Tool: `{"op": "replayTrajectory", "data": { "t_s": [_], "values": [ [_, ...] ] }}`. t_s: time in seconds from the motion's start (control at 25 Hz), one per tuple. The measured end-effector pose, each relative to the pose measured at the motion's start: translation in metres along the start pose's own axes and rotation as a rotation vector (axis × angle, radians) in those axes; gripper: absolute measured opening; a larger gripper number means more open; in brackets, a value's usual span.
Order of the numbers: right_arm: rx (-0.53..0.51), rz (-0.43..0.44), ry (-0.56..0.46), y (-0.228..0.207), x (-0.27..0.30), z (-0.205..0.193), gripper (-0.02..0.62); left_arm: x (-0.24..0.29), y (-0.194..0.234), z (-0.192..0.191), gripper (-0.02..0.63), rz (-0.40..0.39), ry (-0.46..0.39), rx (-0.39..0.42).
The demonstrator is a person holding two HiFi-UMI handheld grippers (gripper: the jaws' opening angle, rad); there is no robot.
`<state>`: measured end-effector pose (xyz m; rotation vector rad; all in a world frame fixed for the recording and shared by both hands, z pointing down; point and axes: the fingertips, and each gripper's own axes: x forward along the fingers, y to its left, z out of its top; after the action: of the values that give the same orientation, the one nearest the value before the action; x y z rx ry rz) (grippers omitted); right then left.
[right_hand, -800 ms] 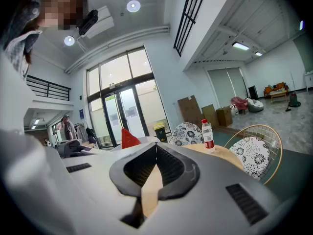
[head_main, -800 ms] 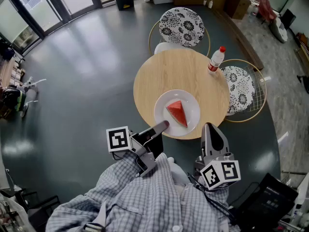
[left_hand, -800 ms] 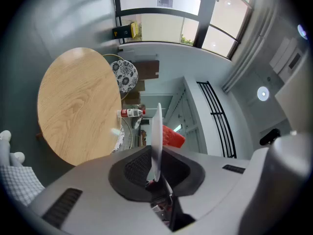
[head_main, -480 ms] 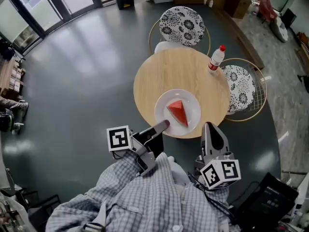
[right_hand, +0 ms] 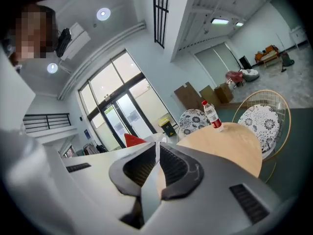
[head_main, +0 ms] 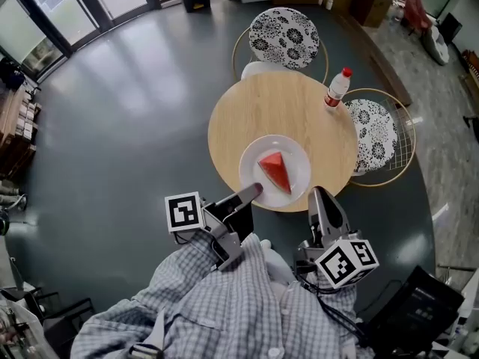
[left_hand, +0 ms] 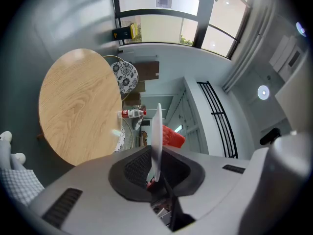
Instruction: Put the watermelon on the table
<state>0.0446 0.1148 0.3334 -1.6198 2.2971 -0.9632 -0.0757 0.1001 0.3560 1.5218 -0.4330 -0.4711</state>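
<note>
- Red watermelon wedge point(head_main: 275, 172) on white plate point(head_main: 296, 155) at wooden table point(head_main: 254, 118) edge: likely soft, wet, slippery.
- Near rim pinched by left gripper point(head_main: 253, 194) and right gripper point(head_main: 316, 195), a sensible hold.

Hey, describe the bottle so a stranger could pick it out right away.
Find the round wooden table on the grey floor. At its far right edge, next to a chair with a patterned cushion, stands a small clear bottle. It alone stands upright there, with a red cap.
</note>
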Motion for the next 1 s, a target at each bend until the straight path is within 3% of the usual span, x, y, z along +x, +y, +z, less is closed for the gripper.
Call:
{"op": "replayTrajectory", "data": {
  "t_s": [0.12, 0.32, 1.0],
  "values": [
    [0.056, 0.027, 0.011, 0.002, 0.004, -0.002, 0.013, 0.0, -0.001, 0.001, 0.043, 0.002, -0.006, 0.0],
    [0.087, 0.06, 0.063, 0.004, 0.007, -0.015, 0.087, 0.0, -0.001, 0.001, 0.043, -0.004, -0.016, -0.006],
    [0.092, 0.104, 0.066, -0.001, -0.008, -0.021, 0.086, 0.004, -0.002, -0.021, 0.043, -0.021, -0.027, -0.015]
  ]
}}
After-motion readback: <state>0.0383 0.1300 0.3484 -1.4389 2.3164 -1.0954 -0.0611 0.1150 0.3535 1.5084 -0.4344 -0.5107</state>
